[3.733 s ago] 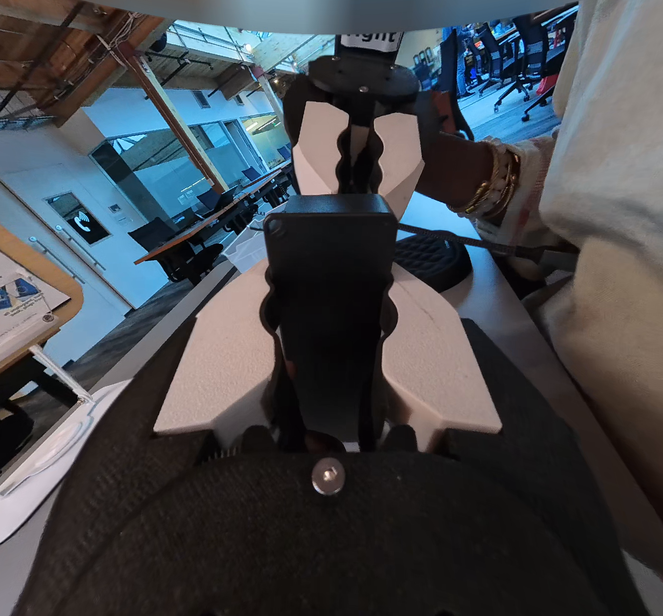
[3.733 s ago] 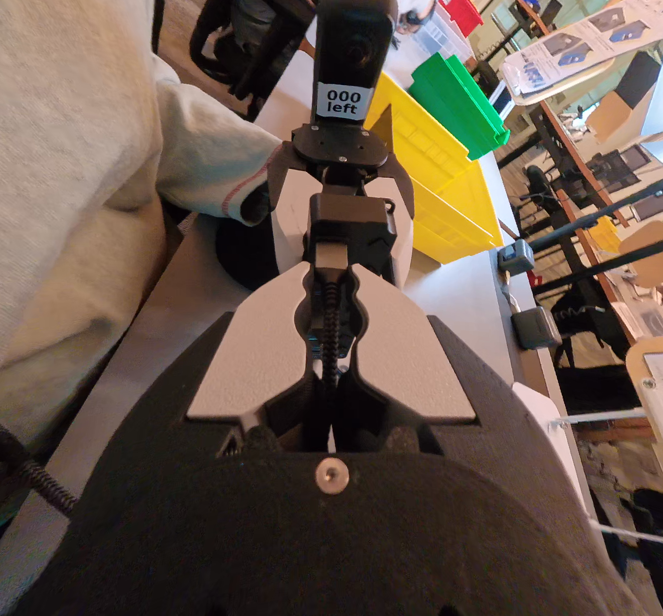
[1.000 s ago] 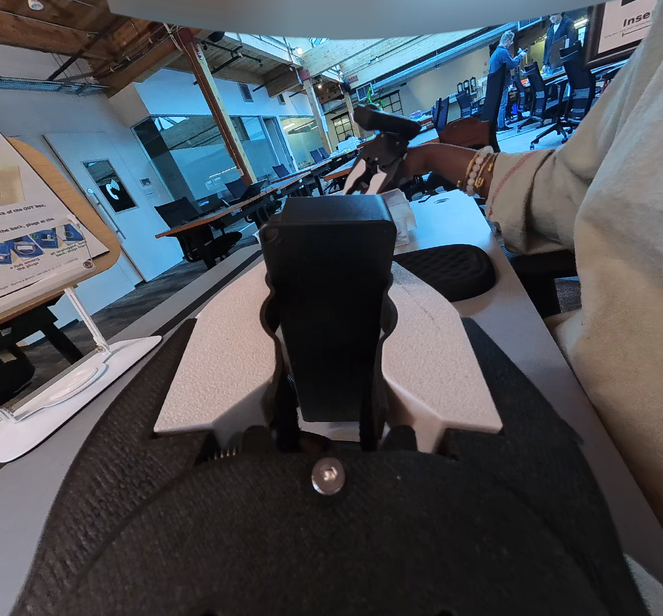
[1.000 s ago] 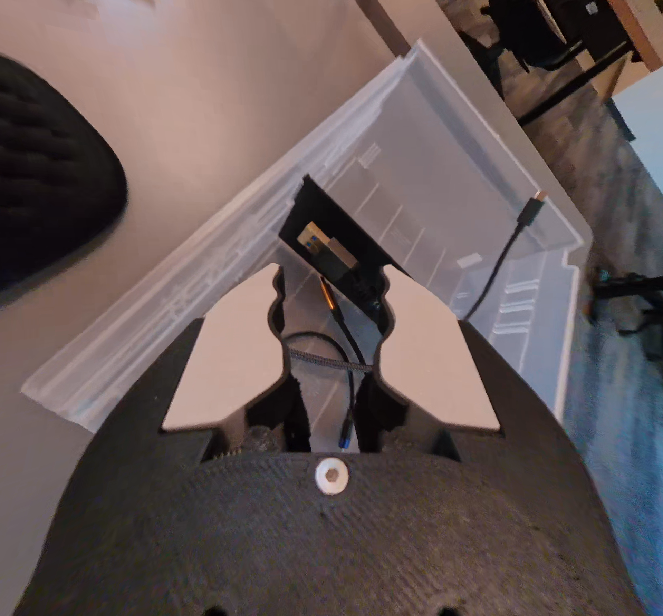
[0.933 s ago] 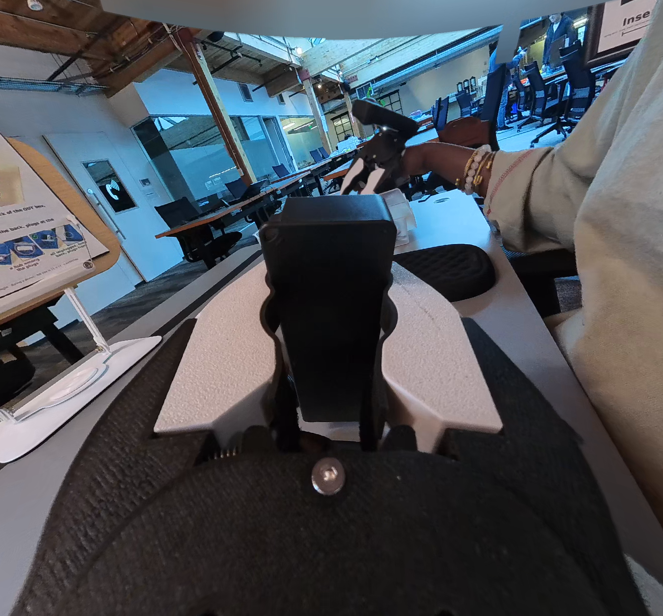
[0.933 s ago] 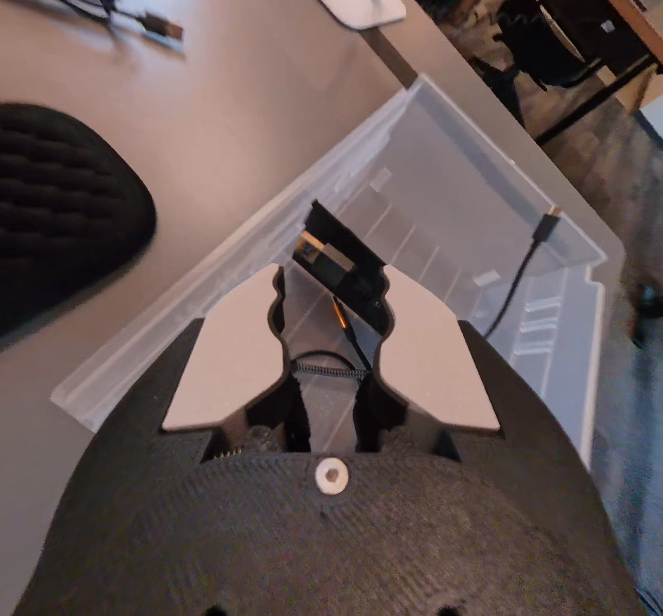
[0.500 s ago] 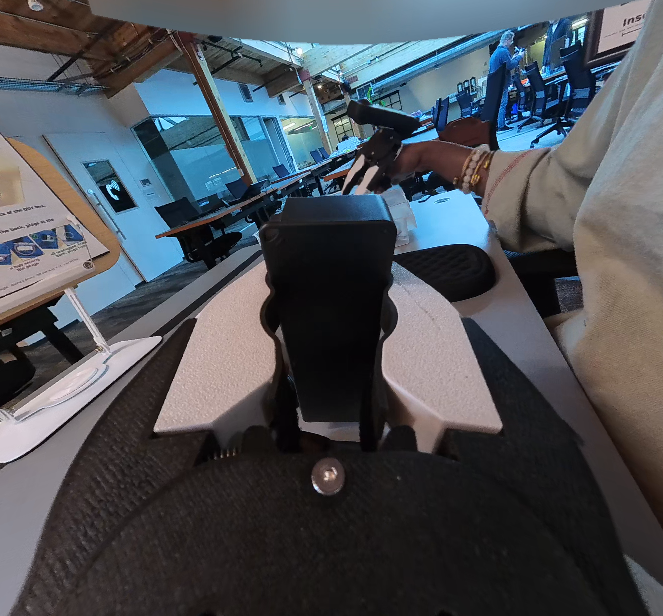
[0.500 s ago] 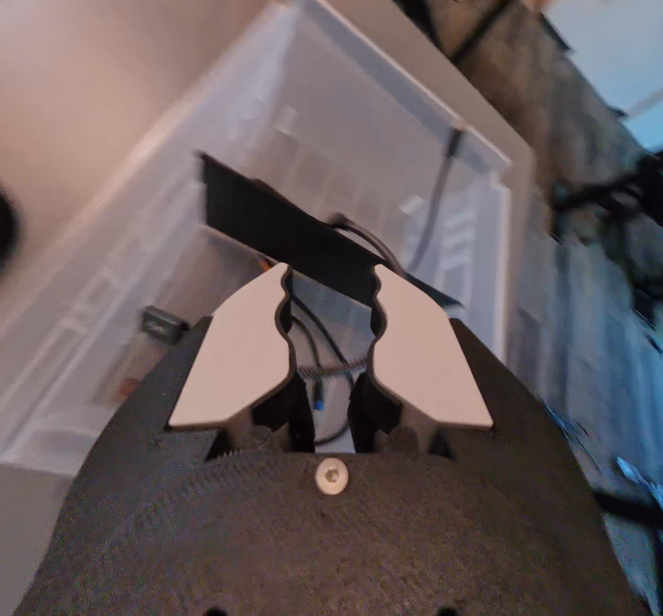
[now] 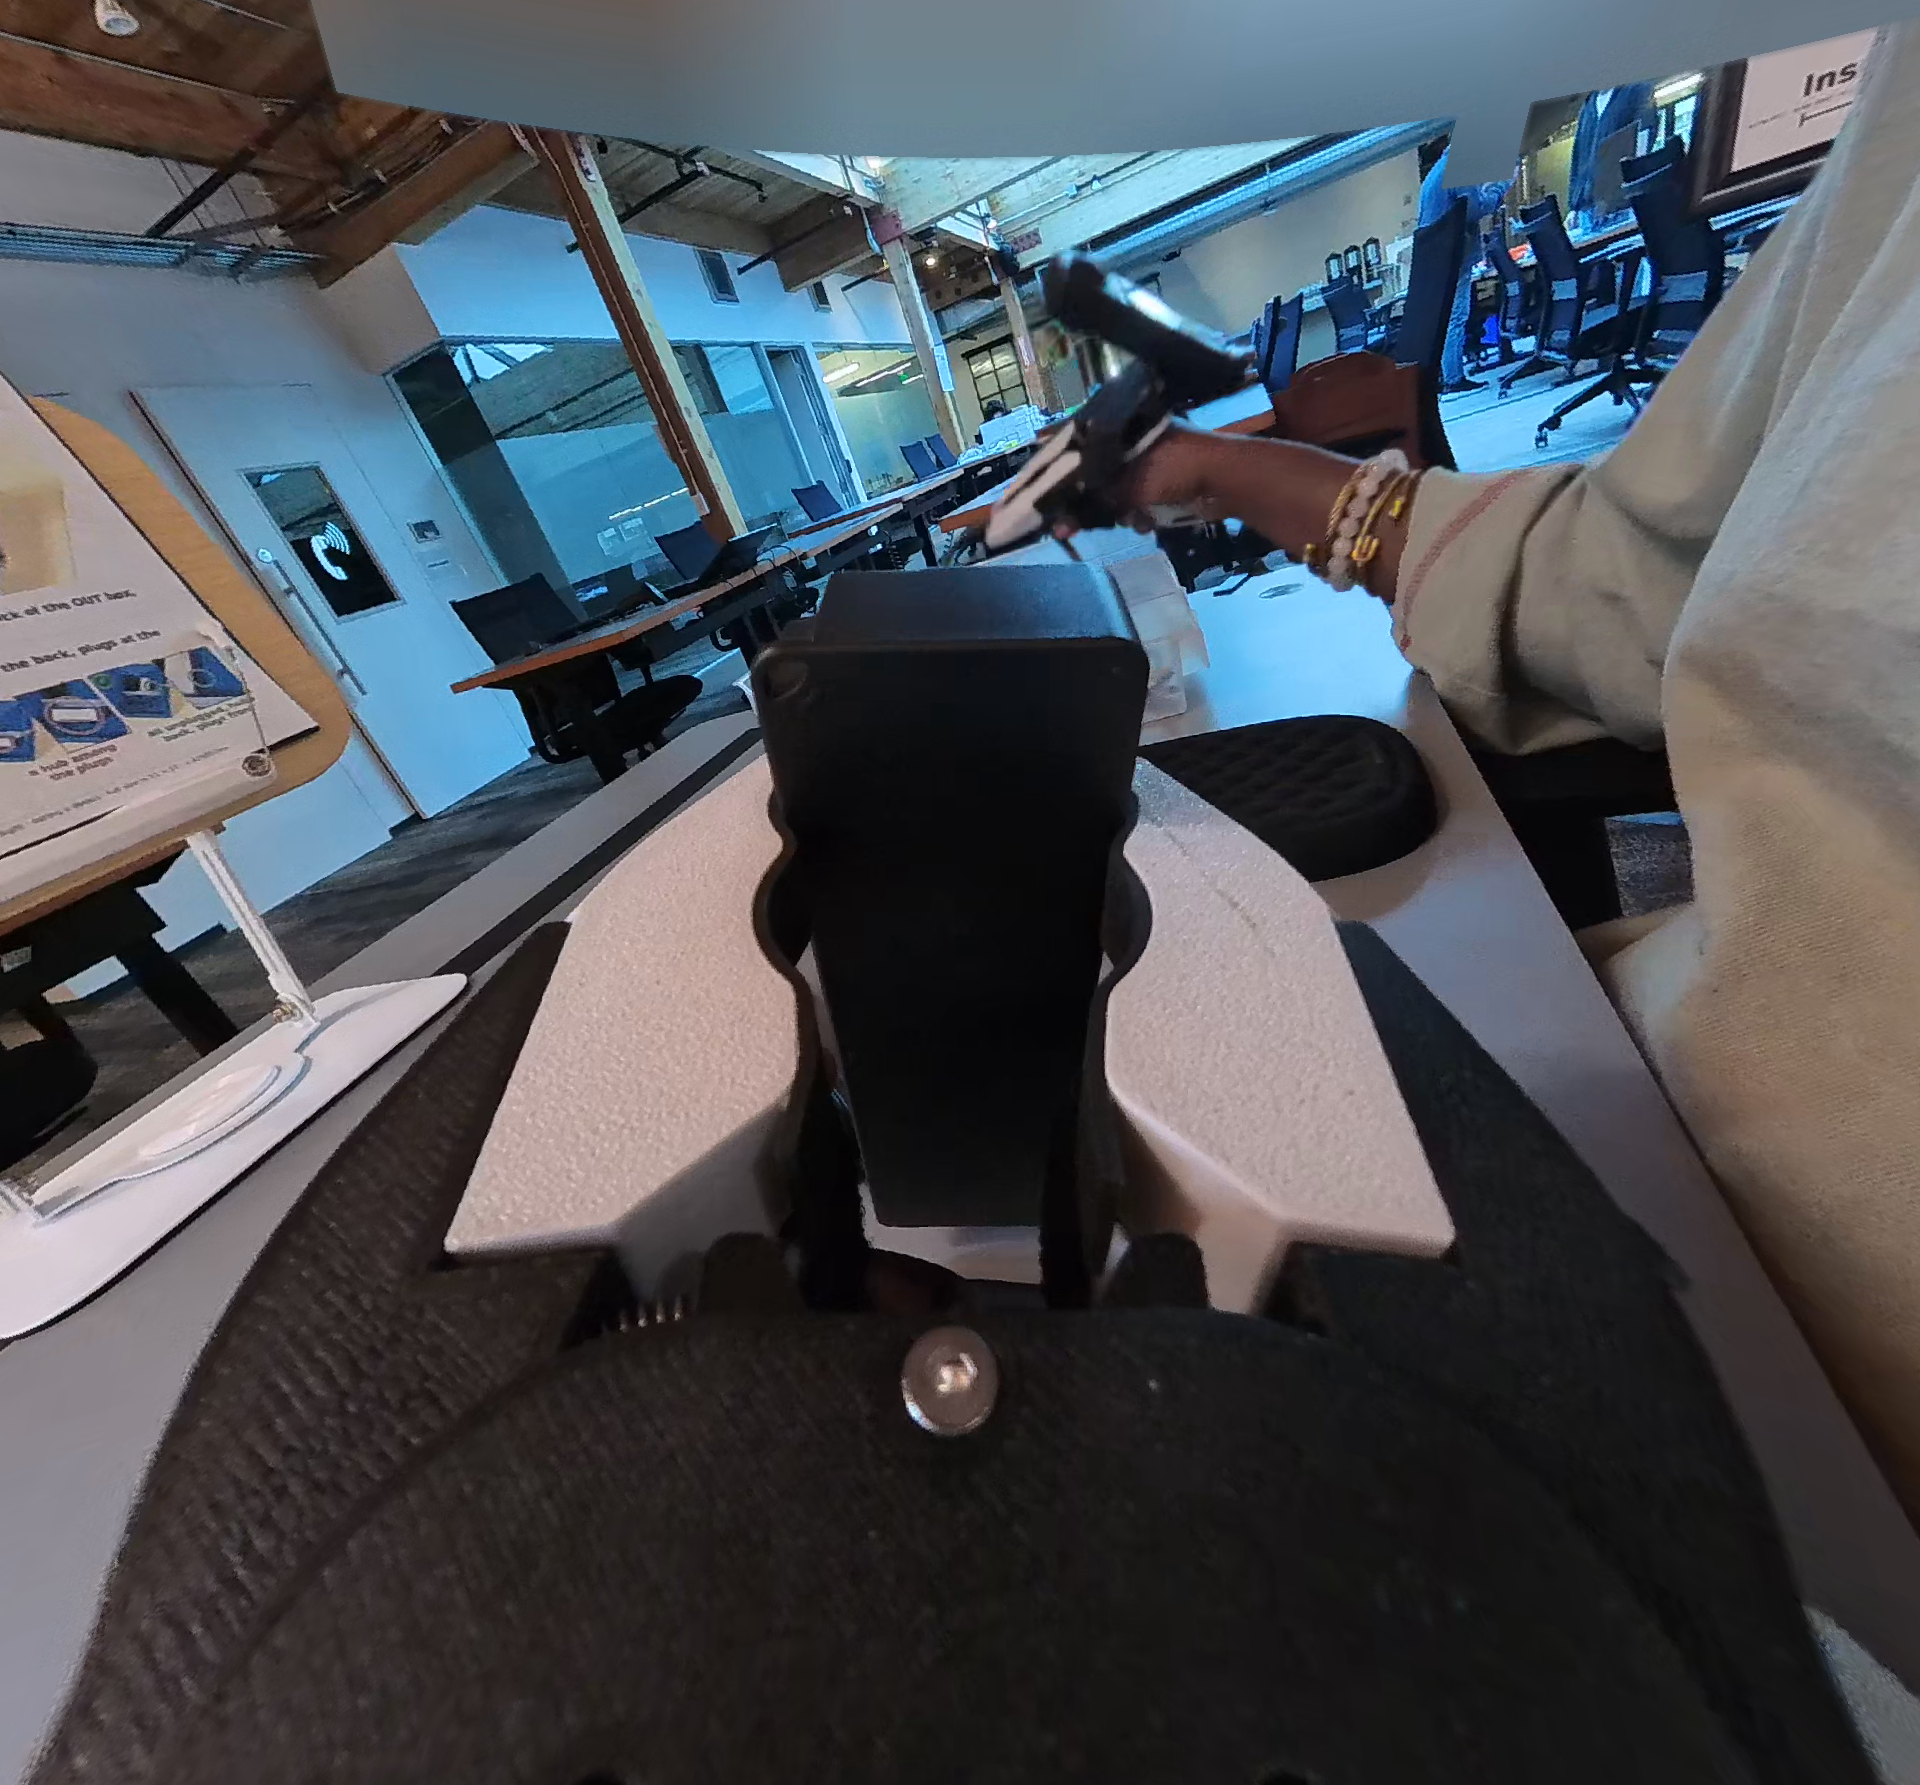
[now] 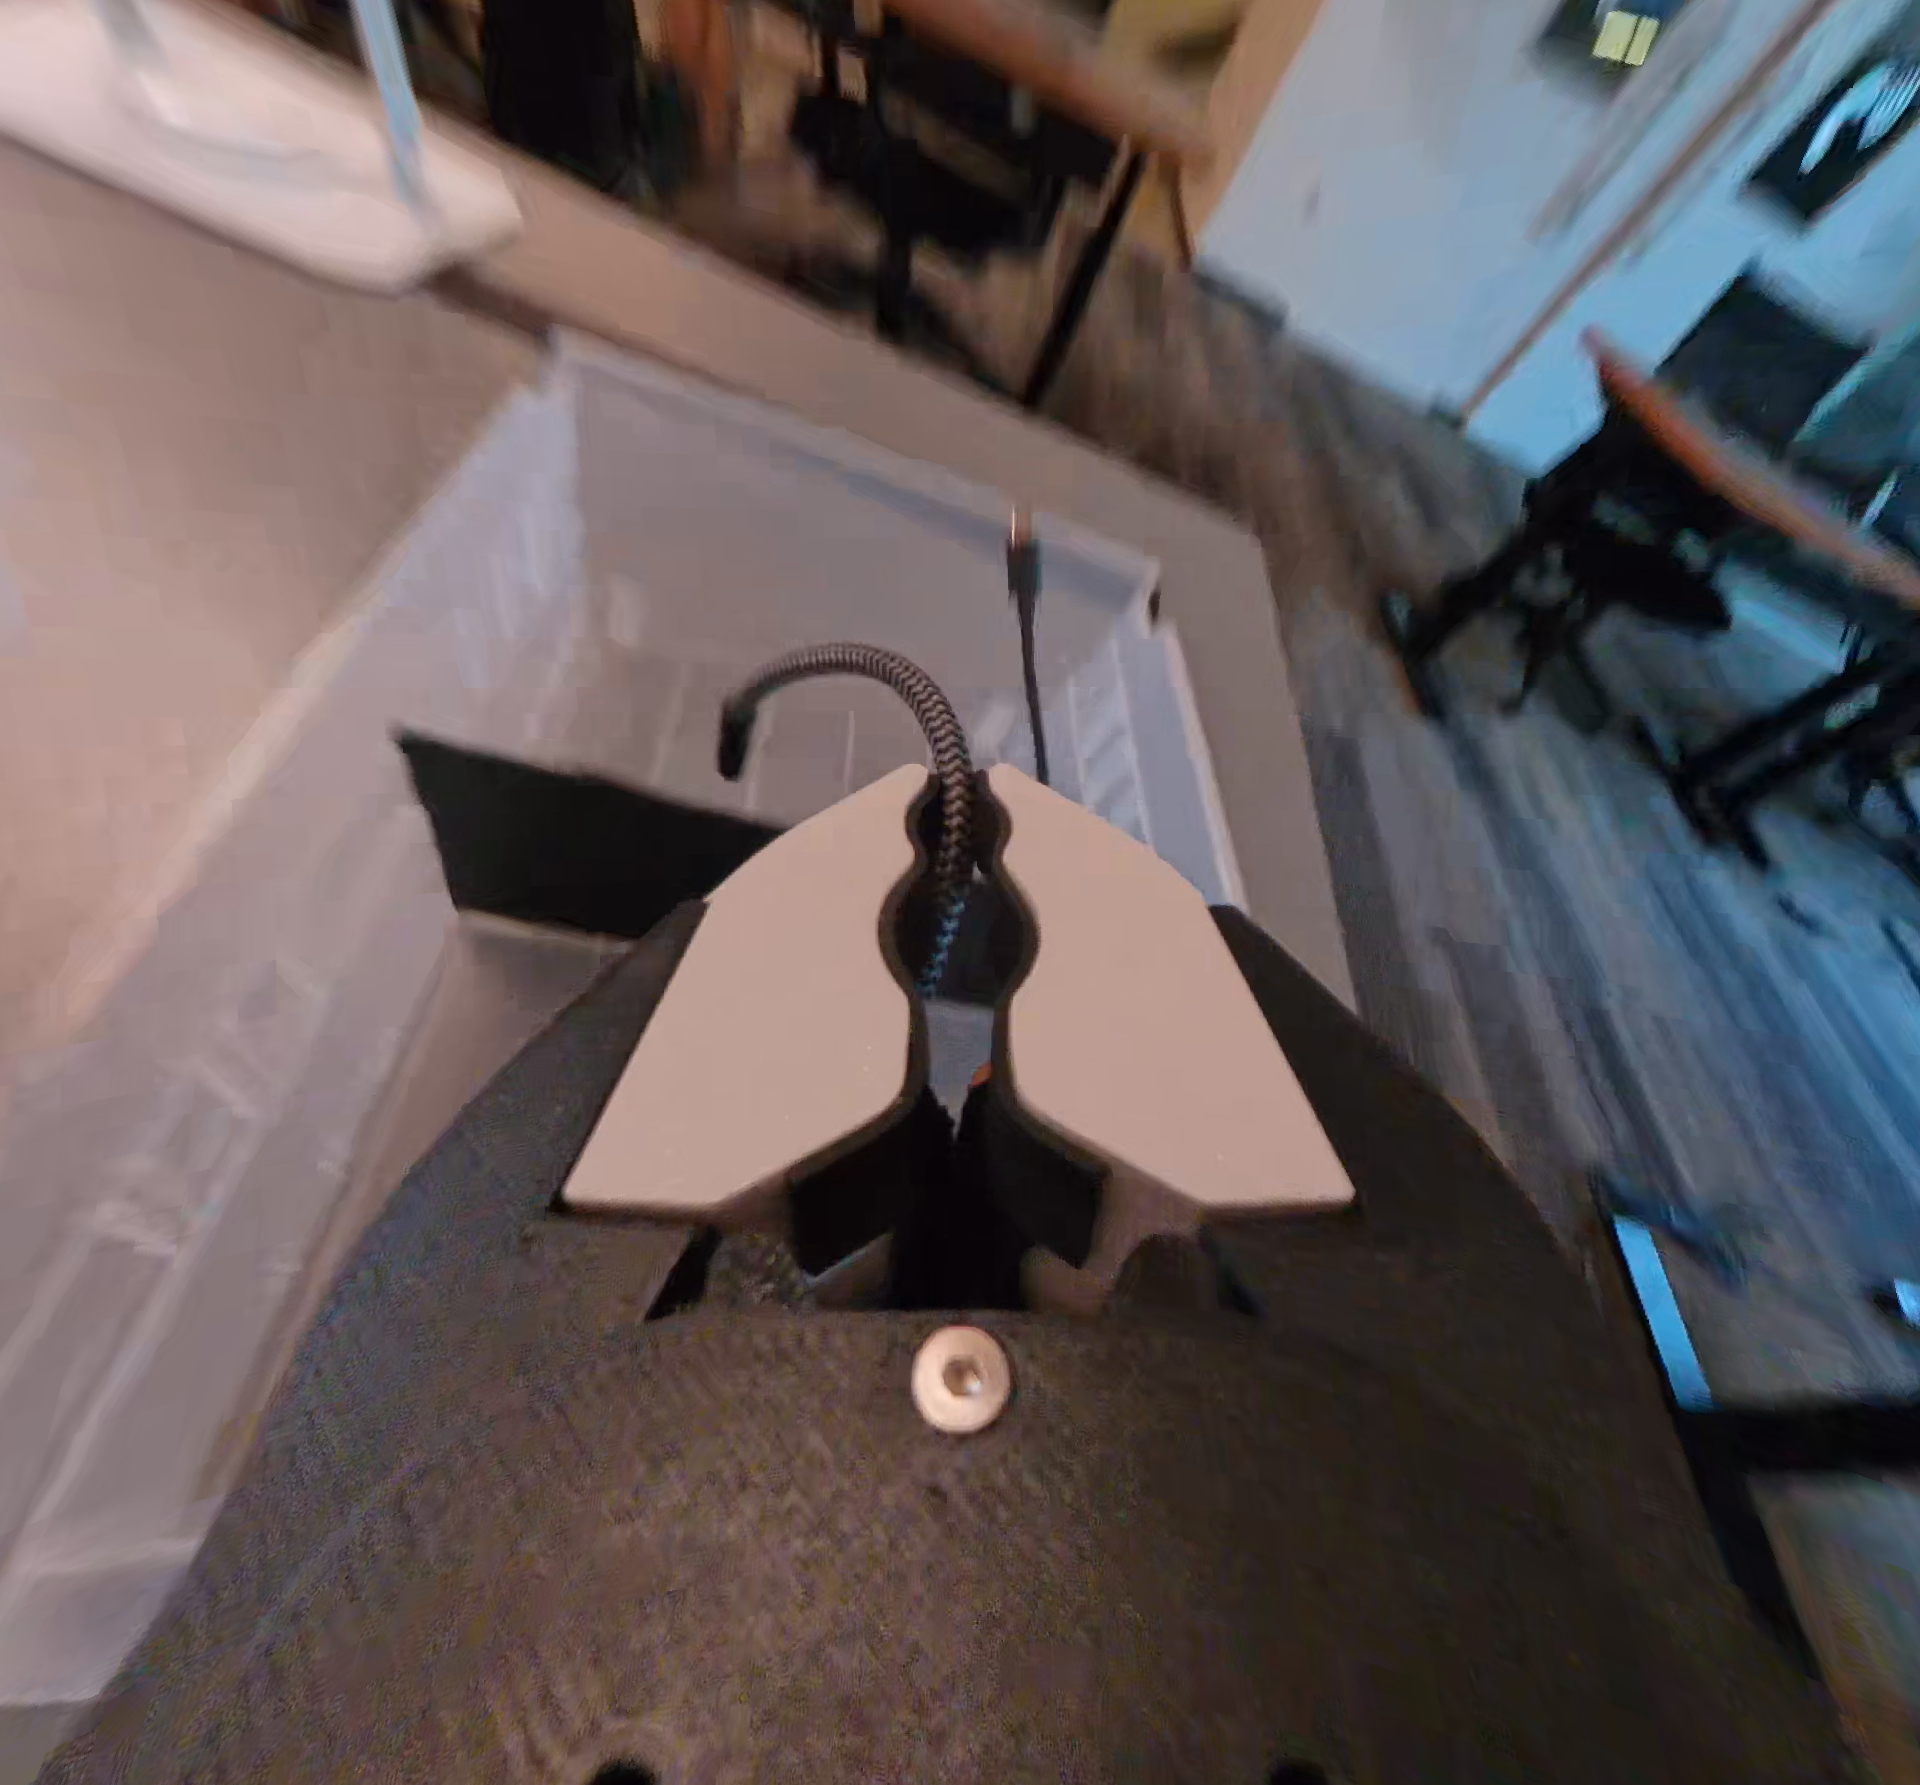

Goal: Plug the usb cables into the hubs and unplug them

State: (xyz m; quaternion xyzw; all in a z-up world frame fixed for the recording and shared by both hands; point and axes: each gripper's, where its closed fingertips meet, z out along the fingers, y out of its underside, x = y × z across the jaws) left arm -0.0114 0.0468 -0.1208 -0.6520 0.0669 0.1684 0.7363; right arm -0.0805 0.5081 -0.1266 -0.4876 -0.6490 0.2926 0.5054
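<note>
My left gripper (image 9: 951, 779) is shut on a black rectangular hub (image 9: 945, 904), held upright above the grey table (image 9: 1496, 946). My right gripper (image 10: 956, 779) is shut on a black braided cable (image 10: 831, 665), whose free end arcs up and left from the fingertips. It hangs over a clear plastic bin (image 10: 312, 904). The bin holds a flat black hub-like piece (image 10: 551, 831) and a thin black cable with a plug (image 10: 1023, 572). In the left wrist view the right gripper (image 9: 1039, 509) shows far off in a hand, blurred.
A black padded wrist rest (image 9: 1299, 790) lies on the table beyond the hub. A sign stand with a white base (image 9: 208, 1112) stands at the left table edge and shows in the right wrist view (image 10: 312, 166). A person's pale sleeve (image 9: 1714, 696) fills the right side. About 45 cm separates my left fingertips from my right.
My right gripper was open over the bin; it has shut on the braided cable and risen with it. The left gripper has kept hold of the hub, barely moving.
</note>
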